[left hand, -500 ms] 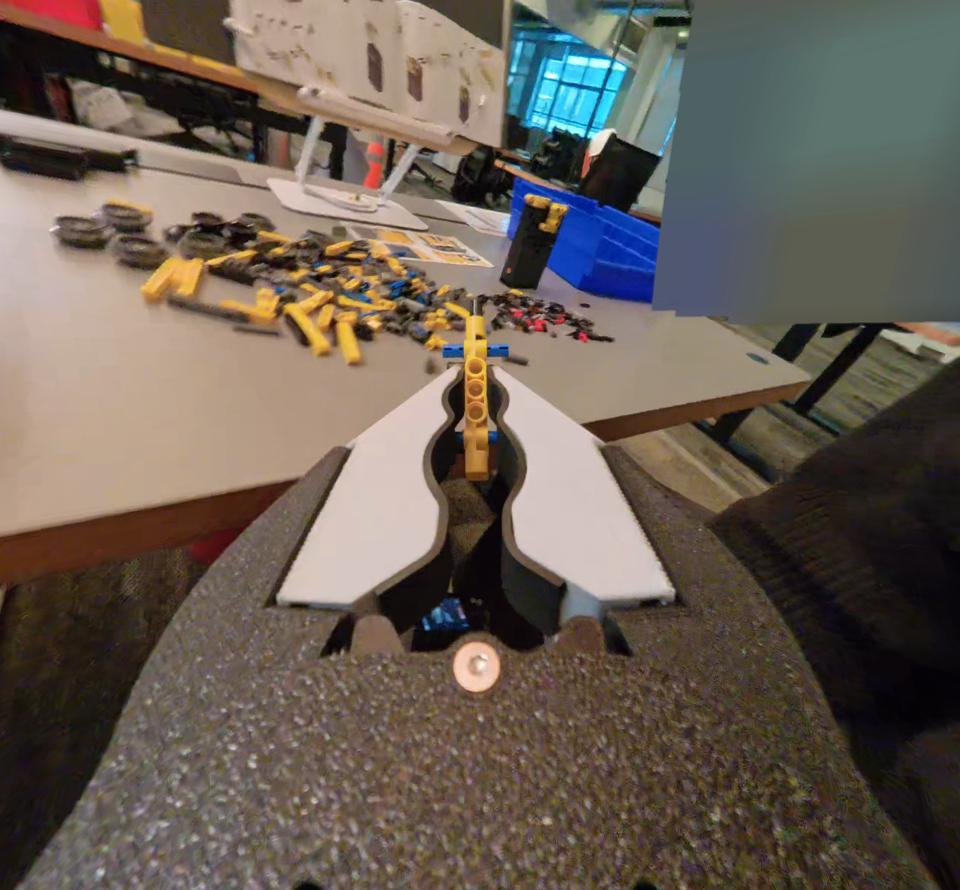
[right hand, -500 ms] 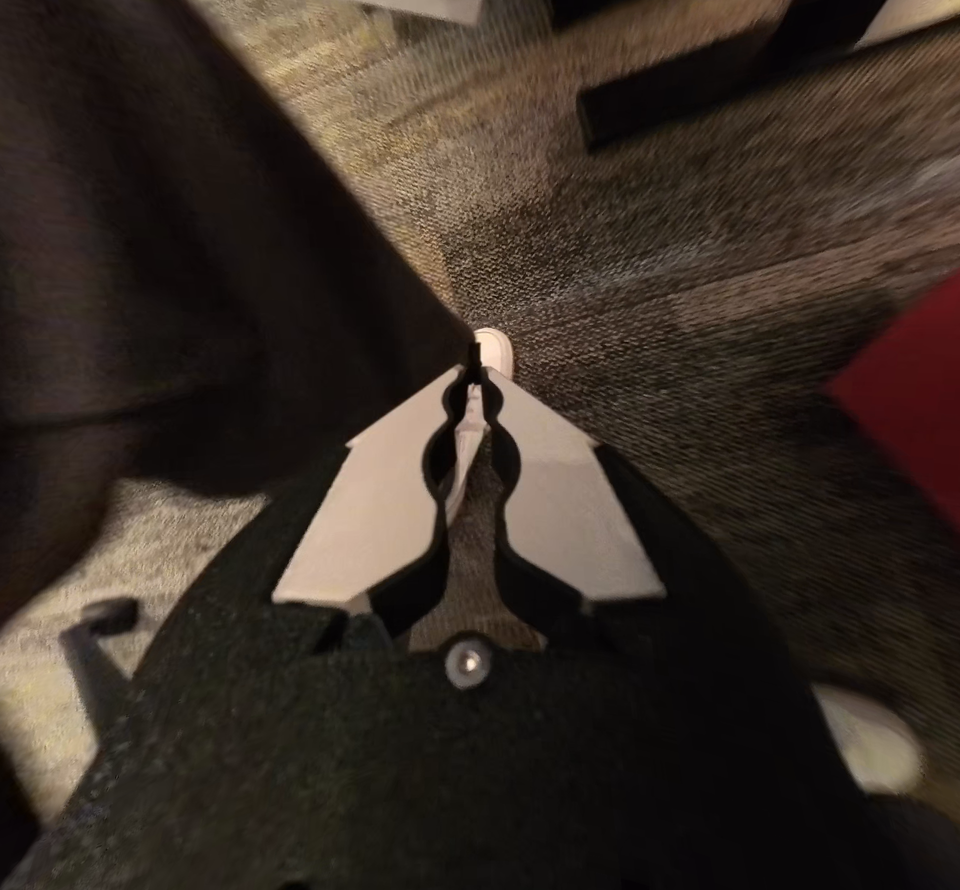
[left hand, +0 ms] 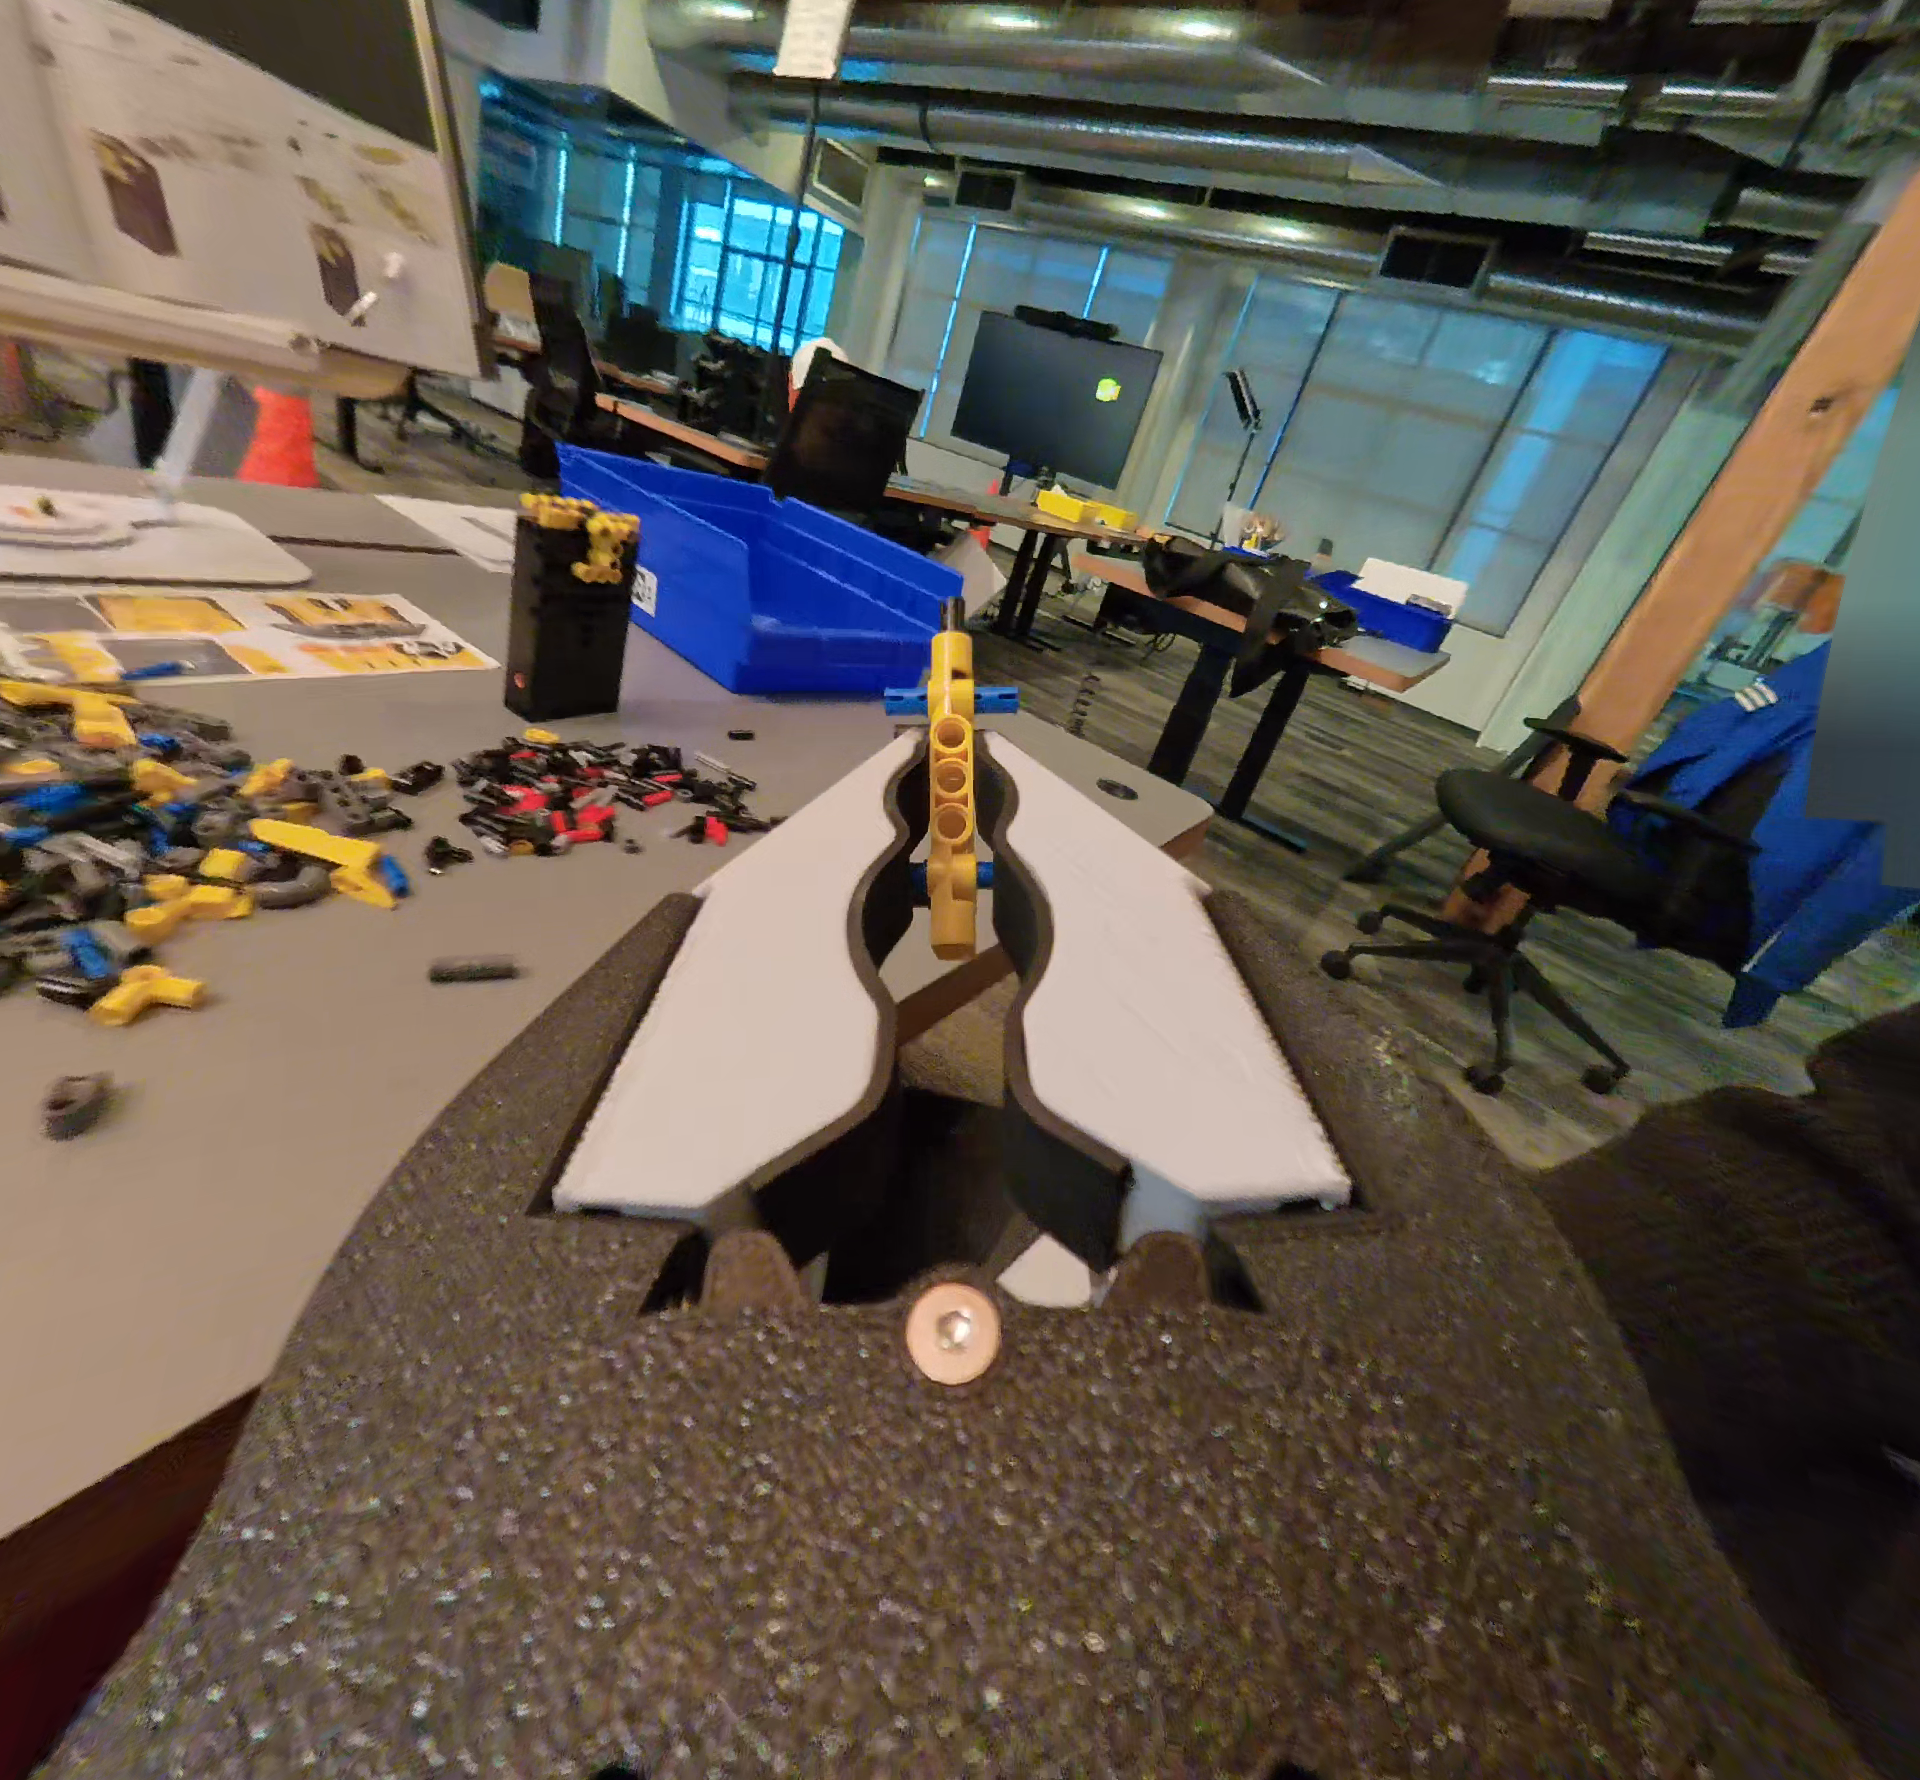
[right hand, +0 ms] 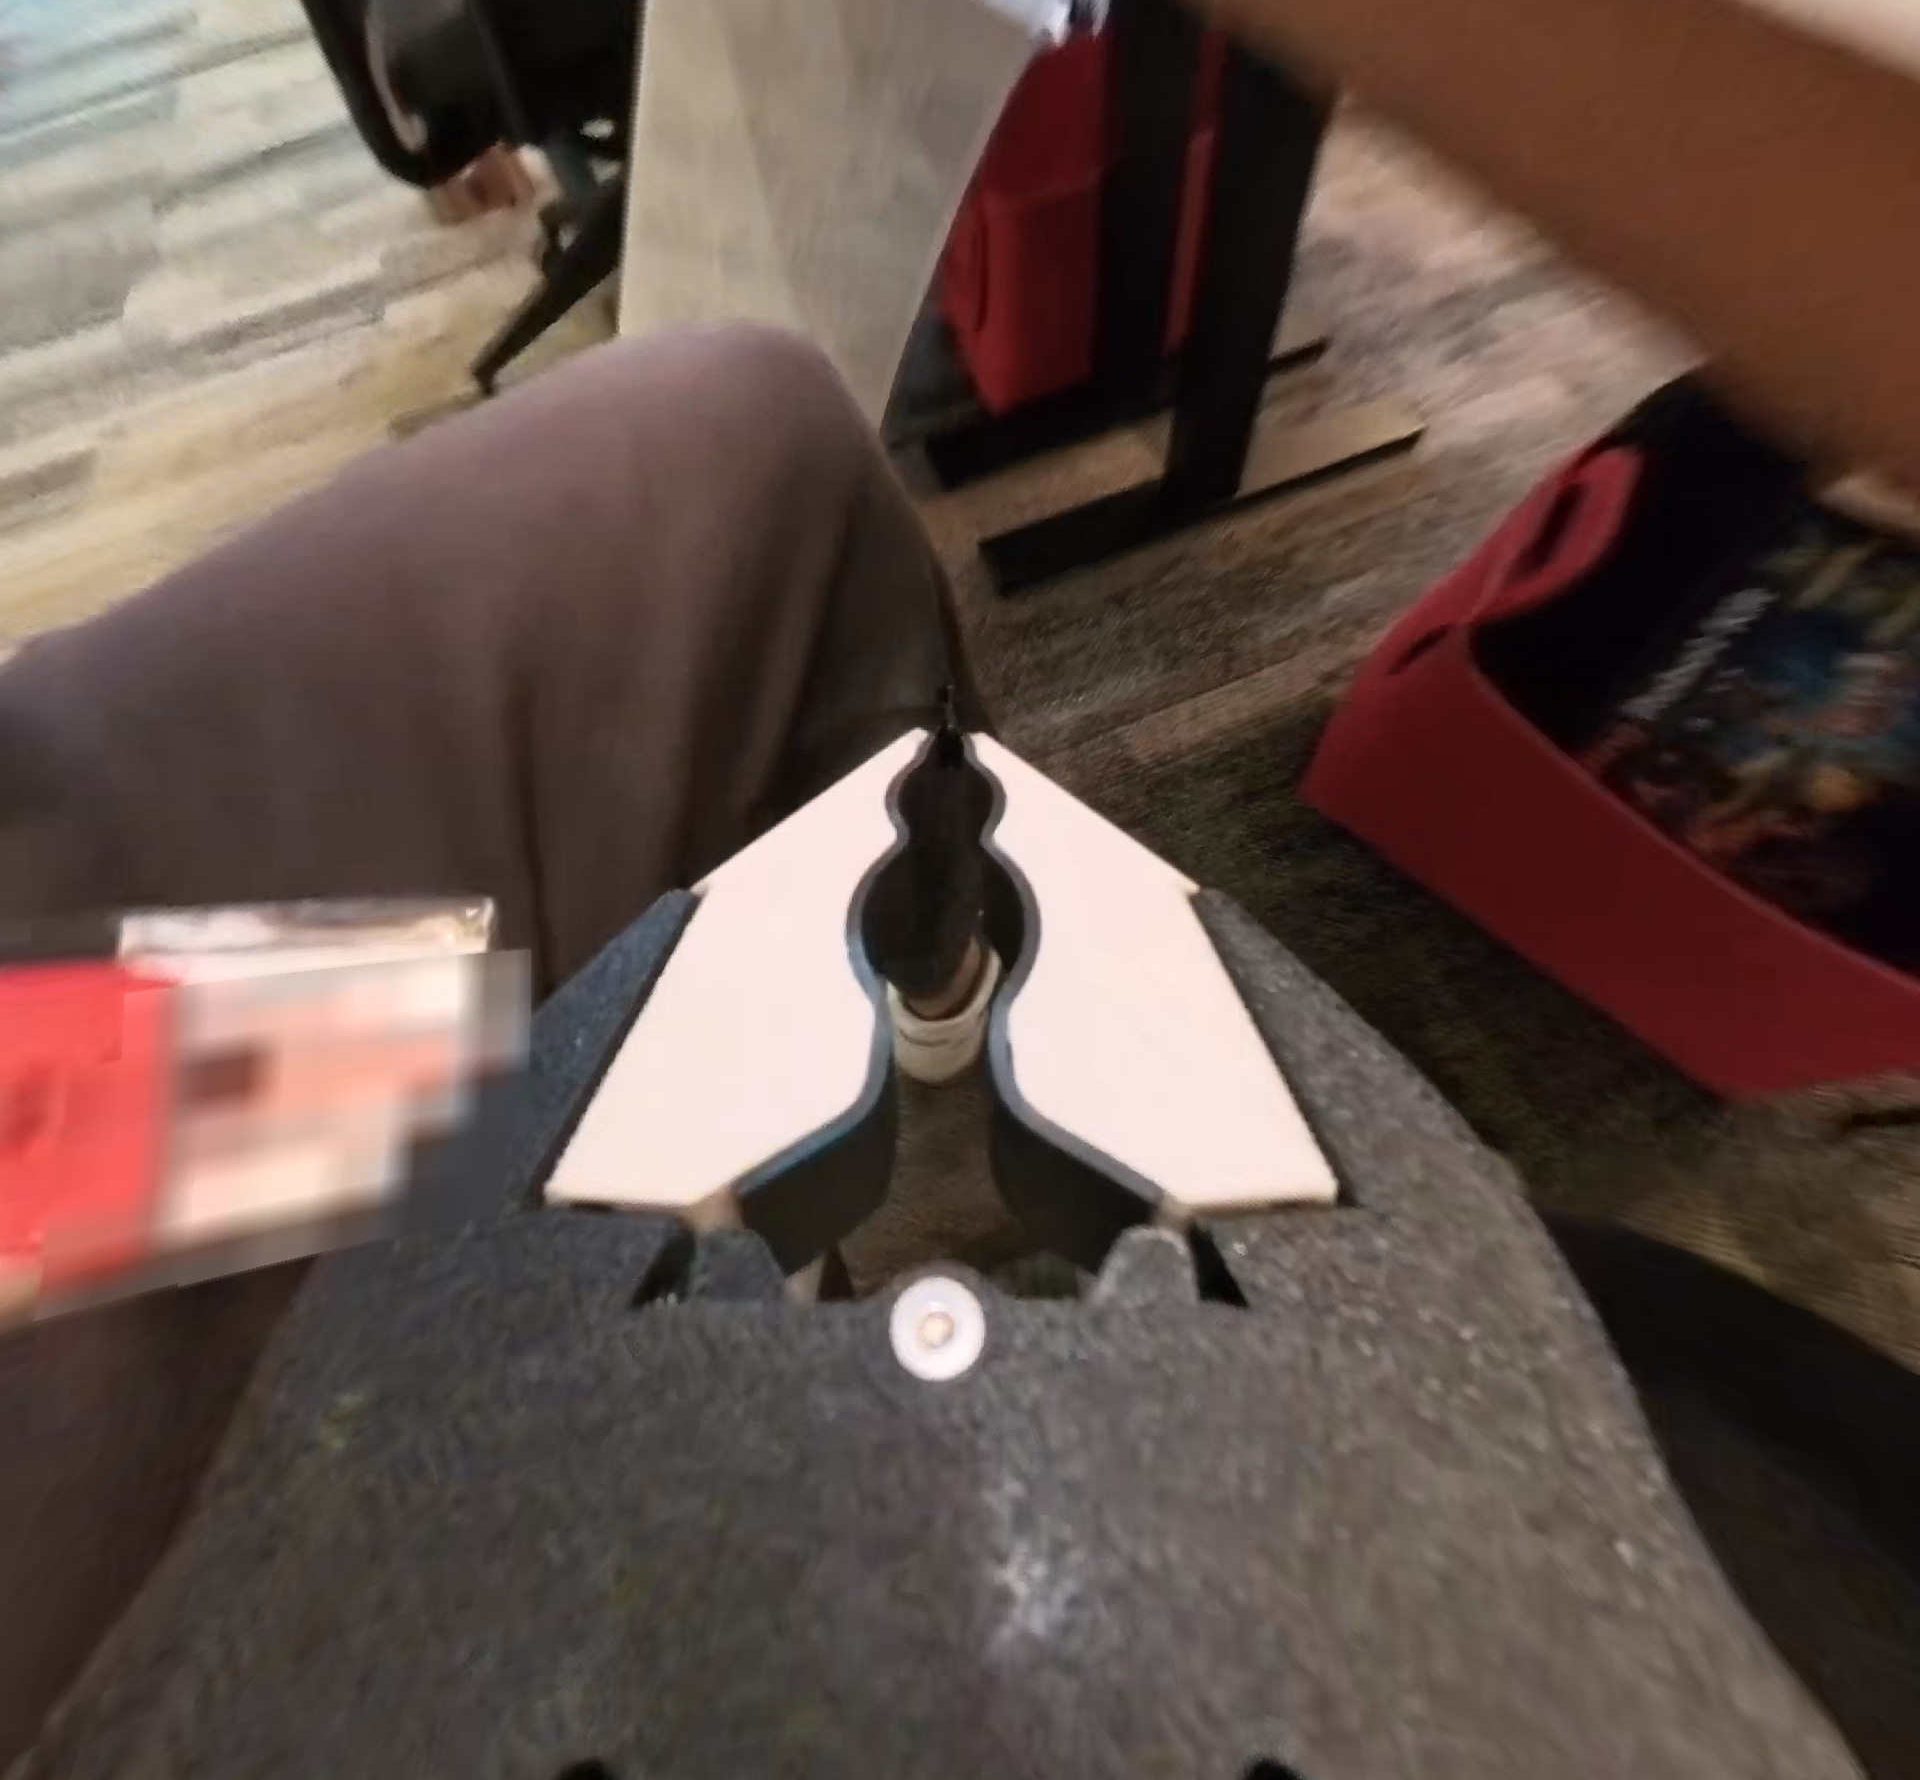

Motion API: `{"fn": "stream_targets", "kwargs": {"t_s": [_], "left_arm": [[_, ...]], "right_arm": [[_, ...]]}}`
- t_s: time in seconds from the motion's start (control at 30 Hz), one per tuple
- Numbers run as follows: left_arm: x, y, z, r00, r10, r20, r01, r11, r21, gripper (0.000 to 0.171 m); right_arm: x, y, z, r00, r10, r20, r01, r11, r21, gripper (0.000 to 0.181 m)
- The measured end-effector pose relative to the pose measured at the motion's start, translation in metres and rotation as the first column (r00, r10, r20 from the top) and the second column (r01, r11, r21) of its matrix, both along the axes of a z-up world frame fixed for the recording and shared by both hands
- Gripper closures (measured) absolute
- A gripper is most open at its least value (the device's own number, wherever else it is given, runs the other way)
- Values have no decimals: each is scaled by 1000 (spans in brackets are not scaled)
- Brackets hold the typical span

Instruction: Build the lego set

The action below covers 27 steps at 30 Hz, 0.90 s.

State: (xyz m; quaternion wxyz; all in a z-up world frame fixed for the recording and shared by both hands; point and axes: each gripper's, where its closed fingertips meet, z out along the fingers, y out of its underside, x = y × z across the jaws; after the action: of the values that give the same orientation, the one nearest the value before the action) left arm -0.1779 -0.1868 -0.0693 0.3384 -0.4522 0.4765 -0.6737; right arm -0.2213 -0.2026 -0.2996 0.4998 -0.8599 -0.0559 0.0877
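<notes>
A grey table point(left hand: 260, 1159) is bearing loose yellow, black and blue building pieces point(left hand: 197, 847); a blue bin point(left hand: 769, 587) is sitting at its far edge, beside a black block point(left hand: 566, 629). Off the table's near corner, the left gripper point(left hand: 951, 754) is clamping a yellow holed beam point(left hand: 951, 795) upright, probably keeping its blue pins point(left hand: 951, 700) exposed. Below the table, the right gripper point(right hand: 943, 743) is closing on something thin and dark, too blurred to name.

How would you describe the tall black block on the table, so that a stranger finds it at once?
Start at the big blue bin on the grey table. Just left of the bin stands the black block, upright, beyond the small pile of black and red pins. Unlike the loose pieces around it, it stands tall, with a yellow part on top.
</notes>
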Motion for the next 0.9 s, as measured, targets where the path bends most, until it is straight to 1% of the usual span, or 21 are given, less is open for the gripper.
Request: {"fn": "stream_targets", "kwargs": {"t_s": [0.07, 0.17, 0.23, 0.33, 0.37, 0.4, 0.43, 0.5, 0.57, 0.67, 0.73, 0.77, 0.83, 0.87, 0.9], "left_arm": [[4, -8, -8, 999, -23, -33, 22, 1000, -12, 165], [2, -2, -32, 995, 10, -103, -7, 1000, 26, 165], [0, 7, -50, 987, 37, -156, -27, 998, 64, 165], [5, 19, -74, 970, 61, -235, -36, 993, 110, 165], [9, 24, -81, 958, 67, -281, -40, 994, 99, 165], [13, 25, -86, 941, 36, -336, -20, 998, 53, 165], [17, 22, -86, 927, -25, -373, 20, 1000, -17, 165], [31, 23, -80, 913, -108, -393, 61, 990, -131, 165], [52, 27, -83, 885, -155, -440, 92, 983, -160, 165], [84, 25, -101, 802, -229, -552, 168, 973, -160, 165], [102, 22, -110, 754, -270, -599, 201, 963, -181, 164], [107, 19, -116, 726, -297, -620, 224, 955, -195, 165], [115, 17, -132, 664, -310, -680, 236, 950, -202, 164], [117, 17, -138, 645, -314, -697, 239, 949, -206, 164], [120, 16, -137, 641, -343, -687, 241, 939, -244, 164]], "right_arm": [[11, -19, 21, 999, -29, 40, 28, 999, 39, 176], [29, -34, 57, 995, -84, 55, 77, 991, 110, 176], [45, -36, 83, 990, -134, 53, 123, 978, 170, 176], [79, -29, 120, 975, -221, 38, 203, 942, 268, 176], [91, -25, 130, 971, -238, 27, 221, 931, 291, 177], [102, -21, 140, 968, -250, 15, 233, 921, 313, 176], [113, -16, 148, 967, -255, 7, 239, 913, 330, 176], [134, -6, 156, 965, -263, 12, 243, 908, 341, 176], [155, 3, 160, 959, -279, 40, 250, 906, 341, 177], [181, 11, 163, 950, -301, 82, 260, 909, 327, 176], [193, 14, 164, 948, -302, 102, 258, 915, 309, 176], [197, 15, 163, 947, -299, 114, 254, 919, 300, 176], [203, 16, 160, 947, -295, 127, 250, 925, 286, 176], [204, 16, 158, 949, -291, 119, 250, 928, 277, 176], [204, 16, 157, 952, -287, 104, 251, 930, 270, 176]]}}
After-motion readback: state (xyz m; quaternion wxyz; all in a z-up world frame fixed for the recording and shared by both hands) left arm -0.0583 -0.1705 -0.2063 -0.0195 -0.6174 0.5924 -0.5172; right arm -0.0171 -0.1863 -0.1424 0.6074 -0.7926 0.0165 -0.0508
